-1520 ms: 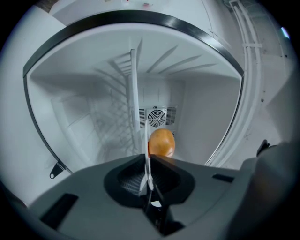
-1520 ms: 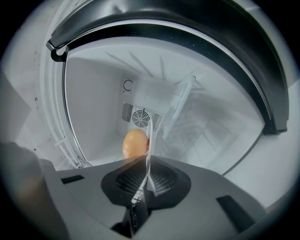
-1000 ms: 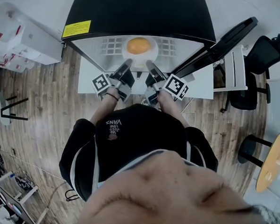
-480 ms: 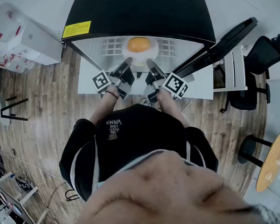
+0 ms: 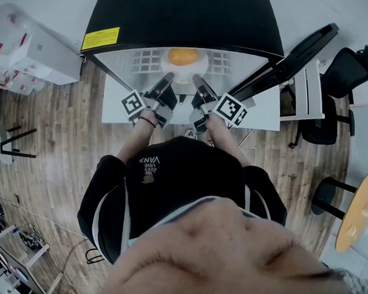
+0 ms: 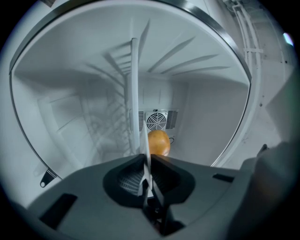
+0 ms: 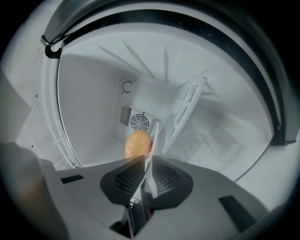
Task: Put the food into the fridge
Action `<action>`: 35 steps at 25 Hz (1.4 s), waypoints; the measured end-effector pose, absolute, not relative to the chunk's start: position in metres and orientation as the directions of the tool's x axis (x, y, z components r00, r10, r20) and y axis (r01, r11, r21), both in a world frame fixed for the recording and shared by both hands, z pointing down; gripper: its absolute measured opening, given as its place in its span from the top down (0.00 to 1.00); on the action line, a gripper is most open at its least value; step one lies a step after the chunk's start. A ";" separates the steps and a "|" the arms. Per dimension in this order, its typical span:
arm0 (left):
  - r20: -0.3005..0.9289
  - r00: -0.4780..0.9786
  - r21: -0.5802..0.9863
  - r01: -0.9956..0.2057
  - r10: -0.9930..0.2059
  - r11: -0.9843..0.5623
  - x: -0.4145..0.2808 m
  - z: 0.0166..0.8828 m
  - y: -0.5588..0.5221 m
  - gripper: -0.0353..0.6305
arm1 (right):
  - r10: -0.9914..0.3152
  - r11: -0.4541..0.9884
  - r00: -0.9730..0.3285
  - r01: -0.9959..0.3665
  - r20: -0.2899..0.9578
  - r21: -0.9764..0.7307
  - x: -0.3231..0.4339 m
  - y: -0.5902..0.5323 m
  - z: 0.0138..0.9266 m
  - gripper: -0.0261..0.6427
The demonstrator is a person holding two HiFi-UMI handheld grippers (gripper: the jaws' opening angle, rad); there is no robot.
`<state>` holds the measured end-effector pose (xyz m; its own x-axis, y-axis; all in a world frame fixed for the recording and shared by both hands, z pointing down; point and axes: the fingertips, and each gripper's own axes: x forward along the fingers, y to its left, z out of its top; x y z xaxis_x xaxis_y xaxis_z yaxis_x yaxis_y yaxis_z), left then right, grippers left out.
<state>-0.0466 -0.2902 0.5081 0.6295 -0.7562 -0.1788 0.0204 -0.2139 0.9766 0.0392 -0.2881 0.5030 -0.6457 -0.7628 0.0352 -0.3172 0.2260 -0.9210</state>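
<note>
An orange (image 5: 183, 56) lies on a white plate (image 5: 198, 68) inside the open fridge (image 5: 180, 12). My left gripper (image 5: 167, 79) is shut on the plate's near left rim, and my right gripper (image 5: 197, 80) is at the near right rim. In the left gripper view my left gripper (image 6: 145, 157) pinches the plate (image 6: 135, 93), seen edge-on, with the orange (image 6: 158, 142) just beyond. In the right gripper view the jaws of my right gripper (image 7: 149, 157) are opening; the plate's rim (image 7: 155, 139) still stands between them, beside the orange (image 7: 137, 143).
The fridge door (image 5: 302, 48) hangs open to the right. A fan grille (image 6: 157, 121) sits on the fridge's back wall, with a wire shelf (image 7: 185, 110) beside it. A black chair (image 5: 347, 66) and a round table (image 5: 357, 213) stand right; white boxes (image 5: 28, 47) stand left.
Both grippers have carried the plate and orange a little deeper into the fridge. The person's hands have moved forward with them.
</note>
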 end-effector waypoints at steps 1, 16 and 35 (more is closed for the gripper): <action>-0.182 0.629 0.976 0.024 -0.756 -0.216 -0.047 0.508 -0.291 0.91 | -0.764 0.228 -0.644 -0.321 0.035 -0.919 0.040 -0.289 0.503 0.90; -0.194 0.621 0.974 0.029 -0.759 -0.226 -0.047 0.506 -0.295 0.89 | -0.772 0.258 -0.634 -0.370 0.039 -0.893 0.041 -0.297 0.501 0.87; -0.206 0.604 0.973 0.043 -0.770 -0.226 -0.054 0.506 -0.292 0.89 | -0.791 0.262 -0.611 -0.393 0.038 -0.882 0.048 -0.301 0.499 0.83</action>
